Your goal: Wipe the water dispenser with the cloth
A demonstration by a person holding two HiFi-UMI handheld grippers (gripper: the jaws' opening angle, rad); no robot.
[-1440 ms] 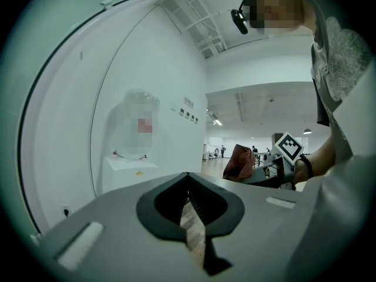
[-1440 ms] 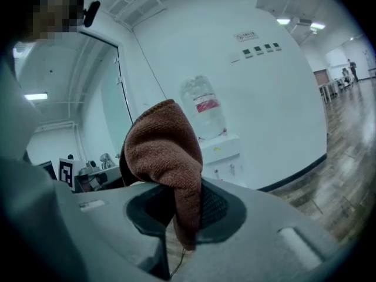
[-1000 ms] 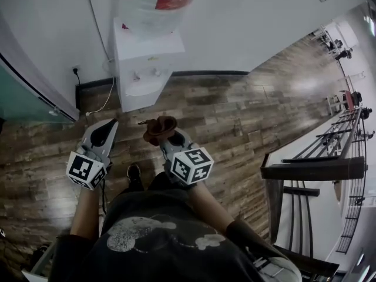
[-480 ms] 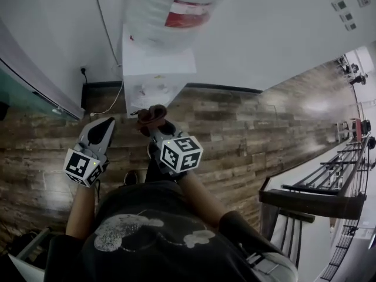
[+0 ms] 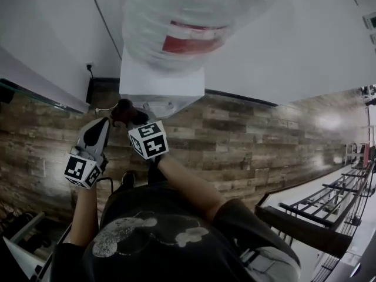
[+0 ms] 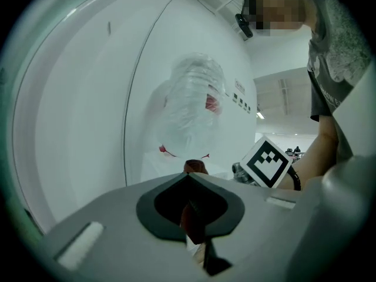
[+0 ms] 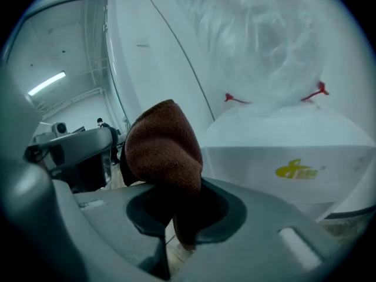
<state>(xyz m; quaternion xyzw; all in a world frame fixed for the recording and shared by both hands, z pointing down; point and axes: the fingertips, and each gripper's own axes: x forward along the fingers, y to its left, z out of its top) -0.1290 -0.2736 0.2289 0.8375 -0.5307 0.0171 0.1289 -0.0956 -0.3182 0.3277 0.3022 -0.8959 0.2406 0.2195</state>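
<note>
The white water dispenser (image 5: 161, 80) stands against the wall with a clear bottle (image 5: 188, 16) on top. My right gripper (image 5: 130, 120) is shut on a bunched brown cloth (image 5: 124, 111), held just in front of the dispenser's lower front edge. In the right gripper view the cloth (image 7: 164, 148) bulges above the right gripper (image 7: 176, 184), with the dispenser (image 7: 282, 145) close behind. My left gripper (image 5: 106, 122) is just left of the cloth, shut and holding nothing. In the left gripper view the left gripper (image 6: 189, 176) points at the bottle (image 6: 191, 110), with the cloth (image 6: 194, 167) peeking past its tip.
A black cable runs down the wall to a socket (image 5: 89, 67) left of the dispenser. Wood-plank floor (image 5: 252, 140) spreads to the right. A dark metal railing (image 5: 317, 216) stands at the lower right, and a glass panel (image 5: 29, 90) at the left.
The person has come close to the dispenser, which now fills the top of the head view. My right gripper has carried the cloth forward and left to the dispenser's front.
</note>
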